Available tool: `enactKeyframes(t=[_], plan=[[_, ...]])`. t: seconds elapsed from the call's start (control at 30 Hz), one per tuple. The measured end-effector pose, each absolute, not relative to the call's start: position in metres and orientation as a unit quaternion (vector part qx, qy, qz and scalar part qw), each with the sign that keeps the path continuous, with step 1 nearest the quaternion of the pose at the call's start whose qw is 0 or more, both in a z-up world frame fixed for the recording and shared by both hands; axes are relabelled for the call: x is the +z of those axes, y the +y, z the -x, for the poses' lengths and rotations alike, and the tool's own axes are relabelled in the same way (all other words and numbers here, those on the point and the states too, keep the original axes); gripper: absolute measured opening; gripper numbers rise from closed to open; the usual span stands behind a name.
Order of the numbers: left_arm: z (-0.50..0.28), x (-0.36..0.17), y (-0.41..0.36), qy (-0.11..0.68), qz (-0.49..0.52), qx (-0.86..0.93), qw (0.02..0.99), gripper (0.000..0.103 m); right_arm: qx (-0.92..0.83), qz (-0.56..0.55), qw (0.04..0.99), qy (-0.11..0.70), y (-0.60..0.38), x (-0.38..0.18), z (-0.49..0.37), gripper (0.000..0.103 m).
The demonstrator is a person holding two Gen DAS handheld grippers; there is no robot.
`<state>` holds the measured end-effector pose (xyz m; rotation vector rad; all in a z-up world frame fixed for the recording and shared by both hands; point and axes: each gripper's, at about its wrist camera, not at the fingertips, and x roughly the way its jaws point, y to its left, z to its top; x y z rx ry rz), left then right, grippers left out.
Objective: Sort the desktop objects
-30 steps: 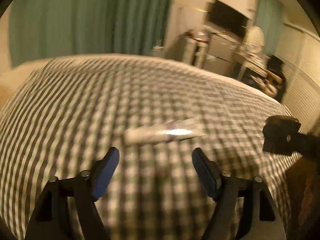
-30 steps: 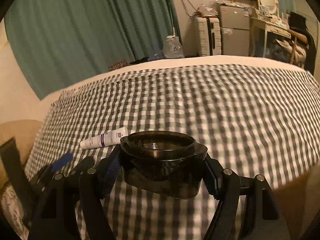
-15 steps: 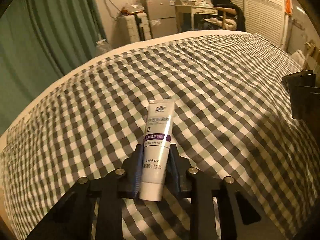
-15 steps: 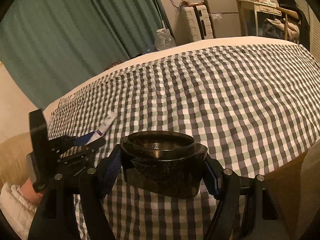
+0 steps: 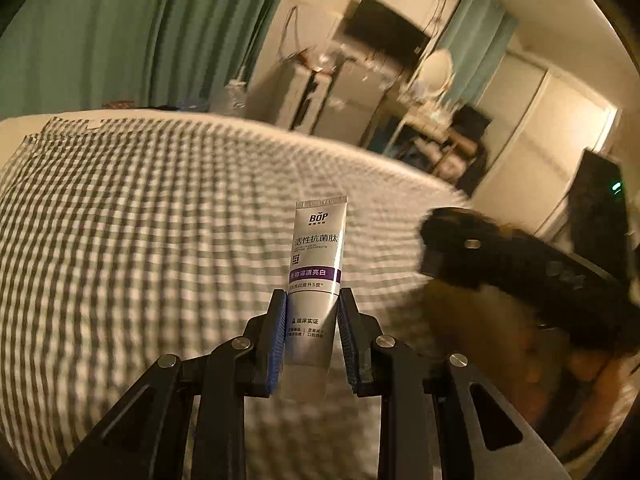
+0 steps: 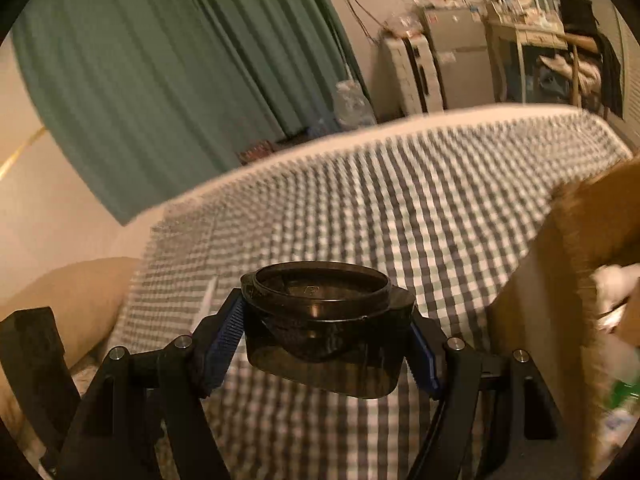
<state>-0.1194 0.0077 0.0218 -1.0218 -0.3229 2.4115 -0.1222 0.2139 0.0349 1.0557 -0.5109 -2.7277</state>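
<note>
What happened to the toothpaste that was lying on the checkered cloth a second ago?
The left gripper closed on the toothpaste tube and lifted it off the checkered cloth; it now sticks out past the fingers with its crimped end far from the camera. A cardboard box has come into the right view. The right gripper stayed shut on the dark plastic cup.

White-and-purple tube point(image 5: 316, 264), grey-and-white checked cloth point(image 5: 140, 240).

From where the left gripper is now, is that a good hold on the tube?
Probably yes. The left gripper pinches the tube across its flat lower body, pads on its two narrow edges, crimped end pointing away. The rounder cap end would likely slip more.
</note>
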Motion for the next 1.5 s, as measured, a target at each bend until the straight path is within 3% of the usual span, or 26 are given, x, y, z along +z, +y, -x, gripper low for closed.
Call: enactKeyframes(t=[0.17,0.27,0.4,0.53,0.73,0.77,0.8,0.83,0.87,0.9,1.03,1.1,1.23,1.33,1.5], plan=[[0.066,0.098,0.043,-0.088,0.334,0.899,0.268,0.025,-0.938,-0.300,0.108,-0.138,0.242,0.102,0.063,0.072],[0.050,0.141,0.076,-0.116,0.315,0.893,0.299,0.025,-0.950,-0.266,0.132,-0.101,0.269,0.143,0.030,0.072],[0.030,0.177,0.128,-0.129,0.303,0.894,0.304,0.025,-0.965,-0.242,0.090,-0.055,0.317,0.180,0.003,0.072],[0.010,0.177,0.181,-0.165,0.275,0.916,0.240,0.025,-0.961,-0.270,0.031,-0.045,0.365,0.166,0.007,0.072],[-0.001,0.124,0.258,-0.126,0.318,0.921,0.186,0.026,-0.939,-0.335,-0.025,-0.069,0.422,0.109,0.026,0.072],[-0.002,0.114,0.263,-0.119,0.324,0.921,0.179,0.030,-0.940,-0.333,-0.032,-0.067,0.428,0.104,0.023,0.072],[-0.001,0.107,0.267,-0.110,0.326,0.922,0.175,0.044,-0.942,-0.327,-0.035,-0.071,0.432,0.100,0.020,0.074],[0.004,0.100,0.272,-0.095,0.327,0.924,0.171,0.059,-0.942,-0.322,-0.038,-0.082,0.435,0.096,0.017,0.086],[0.005,0.097,0.277,-0.077,0.328,0.927,0.164,0.083,-0.942,-0.319,-0.043,-0.095,0.438,0.093,0.014,0.093],[0.002,0.096,0.278,-0.060,0.323,0.931,0.156,0.087,-0.941,-0.317,-0.045,-0.109,0.445,0.092,0.013,0.100],[0.001,0.107,0.262,-0.036,0.303,0.941,0.143,0.089,-0.944,-0.306,-0.045,-0.116,0.458,0.101,0.005,0.100],[0.002,0.115,0.243,-0.046,0.296,0.945,0.132,0.103,-0.953,-0.283,-0.036,-0.100,0.451,0.114,-0.008,0.101],[-0.004,0.131,0.209,-0.048,0.259,0.960,0.099,0.103,-0.965,-0.256,-0.013,-0.055,0.420,0.127,-0.030,0.103],[-0.004,0.123,0.192,-0.033,0.255,0.964,0.072,0.103,-0.962,-0.272,-0.012,-0.024,0.397,0.106,-0.032,0.103],[-0.005,0.089,0.169,-0.019,0.290,0.956,0.028,0.103,-0.952,-0.301,-0.001,-0.052,0.381,0.069,-0.028,0.103]])
